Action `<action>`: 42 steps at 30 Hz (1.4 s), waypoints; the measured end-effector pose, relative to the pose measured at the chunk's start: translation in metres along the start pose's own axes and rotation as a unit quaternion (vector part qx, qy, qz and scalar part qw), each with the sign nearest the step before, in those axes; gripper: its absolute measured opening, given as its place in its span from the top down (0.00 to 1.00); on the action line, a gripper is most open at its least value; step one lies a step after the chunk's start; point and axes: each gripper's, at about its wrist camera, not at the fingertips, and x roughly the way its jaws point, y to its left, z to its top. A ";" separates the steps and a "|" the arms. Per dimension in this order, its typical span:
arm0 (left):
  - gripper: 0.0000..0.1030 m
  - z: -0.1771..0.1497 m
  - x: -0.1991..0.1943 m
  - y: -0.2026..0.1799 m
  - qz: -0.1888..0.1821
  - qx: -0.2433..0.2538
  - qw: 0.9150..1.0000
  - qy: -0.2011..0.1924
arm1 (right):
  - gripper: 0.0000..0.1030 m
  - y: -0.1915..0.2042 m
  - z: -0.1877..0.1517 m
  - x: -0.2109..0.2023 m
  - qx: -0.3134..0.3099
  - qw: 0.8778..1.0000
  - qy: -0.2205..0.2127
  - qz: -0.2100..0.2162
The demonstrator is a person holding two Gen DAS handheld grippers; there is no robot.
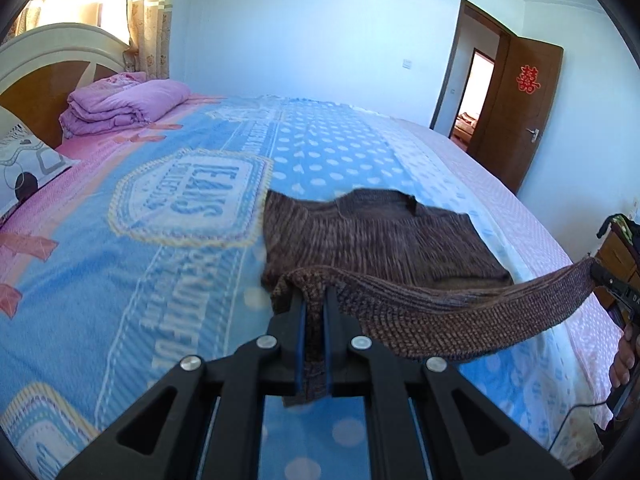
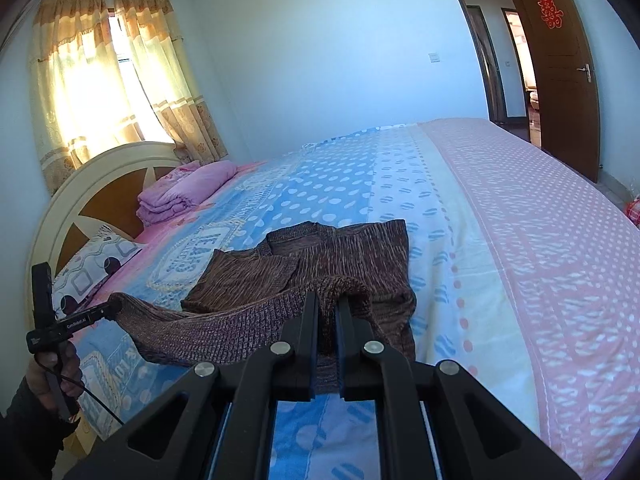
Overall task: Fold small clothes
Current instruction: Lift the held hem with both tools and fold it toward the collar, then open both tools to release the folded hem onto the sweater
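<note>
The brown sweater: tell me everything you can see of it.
The brown sweater is a mottled, ribbed knit lying on the bed's blue dotted blanket, its sleeves folded in. Its ribbed near hem is lifted and stretched between the left gripper and right gripper, both shut on it.

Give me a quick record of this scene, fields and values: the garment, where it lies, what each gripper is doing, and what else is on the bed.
garment: brown knitted sweater
surface: bed with blue and pink patterned cover
left gripper: shut on sweater's near edge
right gripper: shut on same edge, lifted
elsewhere: folded purple quilt by headboard
</note>
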 end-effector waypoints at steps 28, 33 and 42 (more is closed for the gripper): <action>0.92 0.069 0.155 -0.017 0.089 0.067 0.994 0.020 | 0.94 -0.047 0.068 0.173 0.015 0.994 0.076 -0.075; 0.86 0.060 0.214 -0.013 0.169 0.074 0.981 0.052 | 0.93 -0.076 0.059 0.233 0.026 0.984 0.130 -0.120; 0.26 0.013 0.183 -0.010 0.159 0.120 0.978 0.068 | 0.26 -0.059 0.016 0.233 -0.112 0.968 0.159 -0.156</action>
